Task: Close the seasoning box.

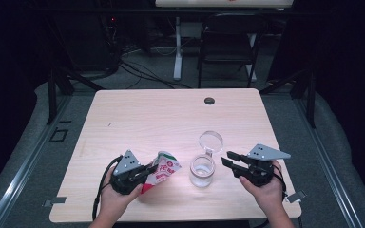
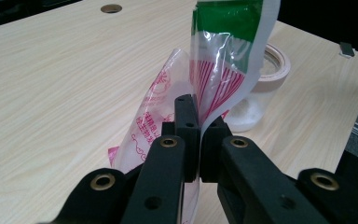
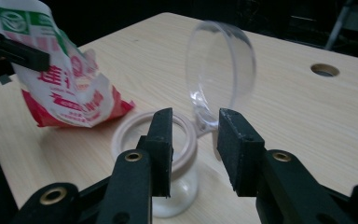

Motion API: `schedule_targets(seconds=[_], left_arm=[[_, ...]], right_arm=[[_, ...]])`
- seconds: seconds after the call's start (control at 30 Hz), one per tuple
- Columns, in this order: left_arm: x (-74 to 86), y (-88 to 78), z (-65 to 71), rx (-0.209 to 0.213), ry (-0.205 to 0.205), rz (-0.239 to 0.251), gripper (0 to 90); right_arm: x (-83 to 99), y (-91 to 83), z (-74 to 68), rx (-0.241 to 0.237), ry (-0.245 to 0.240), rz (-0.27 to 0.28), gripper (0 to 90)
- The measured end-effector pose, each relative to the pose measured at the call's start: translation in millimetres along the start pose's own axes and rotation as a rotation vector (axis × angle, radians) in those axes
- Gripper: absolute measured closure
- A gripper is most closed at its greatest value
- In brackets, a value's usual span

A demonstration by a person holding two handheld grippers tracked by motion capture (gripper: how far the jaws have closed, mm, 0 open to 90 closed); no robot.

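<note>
A red, white and green plastic bag (image 1: pixel 164 170) hangs tilted over the table's front left, with my left gripper (image 1: pixel 145 172) shut on its lower part. In the left gripper view both jaws (image 2: pixel 198 112) pinch the bag's film (image 2: pixel 223 51), and the glass jar (image 2: pixel 268 88) stands behind it. The small jar (image 1: pixel 202 171) is upright, its clear hinged lid (image 1: pixel 211 141) flipped open and back. My right gripper (image 1: pixel 229 159) is open just right of the jar. In the right gripper view its jaws (image 3: pixel 193 126) hover apart above the jar's rim (image 3: pixel 121 133), below the lid (image 3: pixel 221 65), gripping nothing.
The light wooden table (image 1: pixel 171 114) has a round cable hole (image 1: pixel 209 100) near its far edge. A black folding chair (image 1: pixel 228 42) and cables stand on the floor beyond. Dark surroundings flank the table on both sides.
</note>
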State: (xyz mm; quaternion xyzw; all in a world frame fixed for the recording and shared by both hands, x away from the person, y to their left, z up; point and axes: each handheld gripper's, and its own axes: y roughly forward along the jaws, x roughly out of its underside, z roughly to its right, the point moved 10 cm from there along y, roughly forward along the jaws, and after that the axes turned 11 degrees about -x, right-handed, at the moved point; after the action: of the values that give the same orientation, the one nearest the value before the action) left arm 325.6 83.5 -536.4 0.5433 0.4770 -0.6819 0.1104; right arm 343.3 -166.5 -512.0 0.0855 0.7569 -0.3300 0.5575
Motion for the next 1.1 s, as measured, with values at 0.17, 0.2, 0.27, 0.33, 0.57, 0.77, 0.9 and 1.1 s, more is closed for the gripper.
schedule_targets(seconds=[0.17, 0.2, 0.27, 0.33, 0.57, 0.77, 0.9, 1.1], left_arm=[[5.2, 0.0, 4.6, 0.009, 0.016, 0.008, 89.3], [6.2, 0.2, 5.4, 0.007, 0.017, 0.009, 89.3], [8.0, 0.6, 6.9, 0.010, 0.014, 0.006, 89.3], [9.4, 1.3, 8.1, 0.011, 0.013, 0.004, 89.3], [12.9, 3.6, 11.3, 0.014, 0.013, -0.003, 89.2], [15.7, 5.5, 14.4, 0.020, -0.003, -0.004, 89.1], [18.6, 5.8, 17.8, 0.030, 0.005, -0.001, 89.0], [19.9, 6.9, 22.3, 0.030, -0.002, 0.001, 88.9]], right_arm=[[-8.2, 12.9, -15.4, -0.054, -0.038, -0.019, 66.2], [-9.6, 17.0, -19.5, -0.070, -0.041, -0.023, 66.2], [-12.0, 24.2, -26.7, -0.100, -0.044, -0.024, 66.2], [-13.9, 30.5, -32.6, -0.122, -0.053, -0.026, 66.0], [-15.9, 51.8, -49.6, -0.189, -0.081, -0.046, 65.8], [-14.5, 63.5, -61.4, -0.239, -0.083, -0.059, 65.2], [-9.5, 69.4, -72.9, -0.274, -0.086, -0.057, 64.5], [-2.0, 83.1, -84.4, -0.299, -0.106, -0.090, 65.6]])
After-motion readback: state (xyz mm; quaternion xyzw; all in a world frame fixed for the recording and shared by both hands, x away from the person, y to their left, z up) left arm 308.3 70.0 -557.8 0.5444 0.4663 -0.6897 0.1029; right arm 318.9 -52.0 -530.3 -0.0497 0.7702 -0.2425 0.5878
